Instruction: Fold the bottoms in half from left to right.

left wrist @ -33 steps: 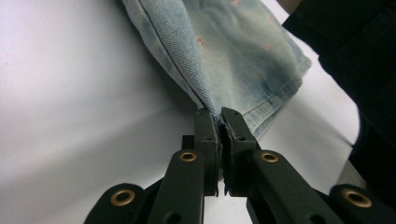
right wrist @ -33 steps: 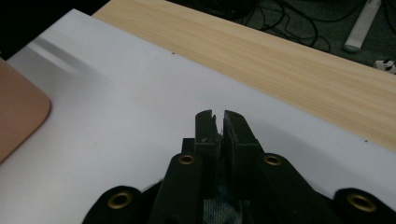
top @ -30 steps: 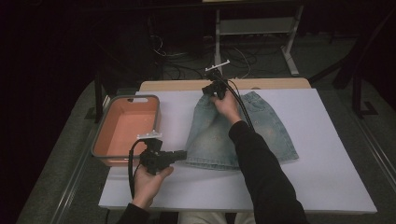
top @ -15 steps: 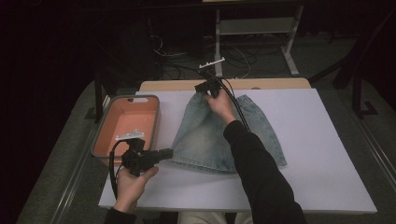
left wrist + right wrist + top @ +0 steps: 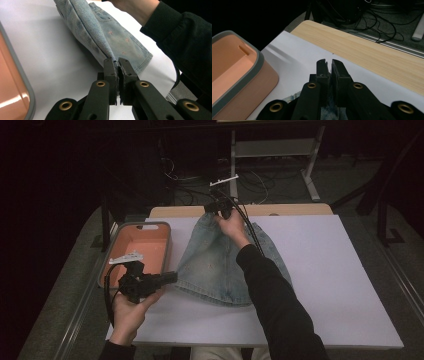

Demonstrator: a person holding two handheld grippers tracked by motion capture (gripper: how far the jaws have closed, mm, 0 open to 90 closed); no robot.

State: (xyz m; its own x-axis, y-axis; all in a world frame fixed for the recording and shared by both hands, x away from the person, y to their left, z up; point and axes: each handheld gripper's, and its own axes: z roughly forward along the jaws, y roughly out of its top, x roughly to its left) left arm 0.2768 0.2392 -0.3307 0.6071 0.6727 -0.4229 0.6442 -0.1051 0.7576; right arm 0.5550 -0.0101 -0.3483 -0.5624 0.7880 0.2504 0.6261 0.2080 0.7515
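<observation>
A light-blue denim garment [image 5: 220, 265] lies spread on the white table cover [image 5: 325, 285], stretched between both grippers. My left gripper [image 5: 172, 277] is at its near left corner, jaws shut on the hem. In the left gripper view the denim [image 5: 112, 37] rises from the shut left gripper [image 5: 117, 61] as a lifted fold. My right gripper [image 5: 216, 210] is shut on the garment's far end, near the table's back edge. A strip of denim [image 5: 292, 96] shows beneath the closed right gripper [image 5: 328, 61] in the right gripper view.
An orange bin with a grey rim [image 5: 120, 235] stands at the table's left, close beside my left gripper; the orange bin [image 5: 234, 75] also shows left of the right jaws. A bare wooden strip [image 5: 374, 55] runs along the back edge. The person's dark sleeve [image 5: 185, 37] crosses over the denim.
Both grippers have shifted to the left, dragging the denim with them toward the bin. The left hand has drawn the near corner outward, so the hem lies wider.
</observation>
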